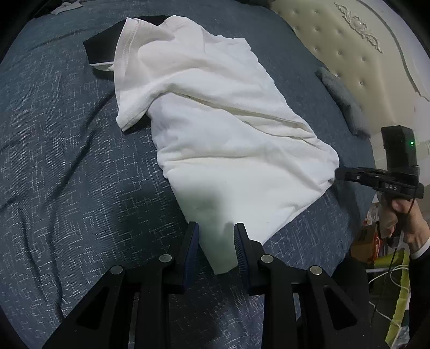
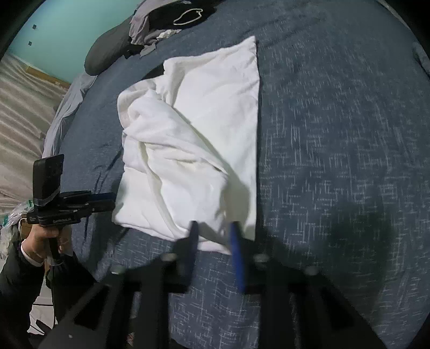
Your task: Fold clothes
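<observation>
Left gripper (image 1: 216, 241) stands with its jaws apart, straddling the near corner of the white T-shirt (image 1: 215, 120) without pinching it; right gripper (image 2: 213, 236), seen blurred in its own view, likewise has its fingers spread over the shirt's near hem, and no cloth can be seen clamped between them. From the left wrist view the right gripper (image 1: 346, 174) meets the shirt's other near corner side-on, so its gap cannot be read there. One shirt lies on the blue-grey bedspread (image 1: 67, 161), near the bed edge where the person stands, partly folded: one side is turned over the body, a sleeve (image 1: 129, 80) droops outward, and a dark panel (image 1: 100, 48) shows at the far end. Placing one tool at each near corner would, by judgement, allow the hem to be lifted evenly and carried toward the far end for a crosswise fold, or it may equally follow the laying-down of a fold. Count: two grippers, two hands (image 2: 40, 241), one white shirt, one heap of dark garments (image 2: 150, 24) at the bed's far corner, one tufted headboard (image 1: 362, 53).
</observation>
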Available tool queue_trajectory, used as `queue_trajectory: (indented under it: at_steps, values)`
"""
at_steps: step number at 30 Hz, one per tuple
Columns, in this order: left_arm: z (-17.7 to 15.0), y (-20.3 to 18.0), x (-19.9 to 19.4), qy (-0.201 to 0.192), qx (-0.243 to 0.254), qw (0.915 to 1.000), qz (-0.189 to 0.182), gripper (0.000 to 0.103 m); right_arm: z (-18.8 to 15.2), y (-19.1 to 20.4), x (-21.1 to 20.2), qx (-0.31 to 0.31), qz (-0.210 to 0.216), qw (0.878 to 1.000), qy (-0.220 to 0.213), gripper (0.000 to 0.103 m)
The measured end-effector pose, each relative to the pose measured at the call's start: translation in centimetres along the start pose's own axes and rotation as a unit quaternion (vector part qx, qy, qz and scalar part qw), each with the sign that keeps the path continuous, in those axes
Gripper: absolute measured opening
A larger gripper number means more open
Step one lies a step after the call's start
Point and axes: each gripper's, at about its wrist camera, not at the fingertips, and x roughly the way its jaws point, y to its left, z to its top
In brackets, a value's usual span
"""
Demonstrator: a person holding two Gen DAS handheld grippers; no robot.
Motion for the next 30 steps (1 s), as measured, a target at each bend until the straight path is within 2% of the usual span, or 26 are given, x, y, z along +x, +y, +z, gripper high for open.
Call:
queue_trajectory:
  at_steps: [6, 12, 18, 21, 28, 30]
  values:
    - [0.1, 0.0, 0.0, -0.002, 0.000, 1.0000, 0.000, 0.029, 0.0, 0.0, -1.6, 0.010, 0.027, 1.000, -0.009, 0.003]
    - [0.1, 0.1, -0.3, -0.005, 0.000, 1.0000, -0.002, 0.029, 0.3, 0.2, -3.1, 0.019, 0.029, 0.999, 0.015, 0.003]
    - [0.0, -0.1, -0.3, -0.007, 0.004, 1.0000, -0.002, 0.029, -0.6, -2.3, 0.2, 0.058, 0.018, 0.997, 0.046, 0.003]
    - [0.0, 0.1, -0.2, -0.009, 0.005, 0.9999, -0.001, 0.029, -1.1, -2.9, 1.1, 0.065, 0.023, 0.996, 0.048, 0.003]
    - [0.7, 1.9, -0.8, -0.040, -0.031, 0.9985, -0.022, 0.029, 0.2, -1.6, -1.0, 0.027, 0.020, 0.999, 0.010, 0.006]
    - [0.8, 2.6, -1.3, -0.053, -0.040, 0.9974, -0.027, 0.029, 0.8, -0.9, -1.9, 0.012, 0.014, 1.000, -0.001, 0.011]
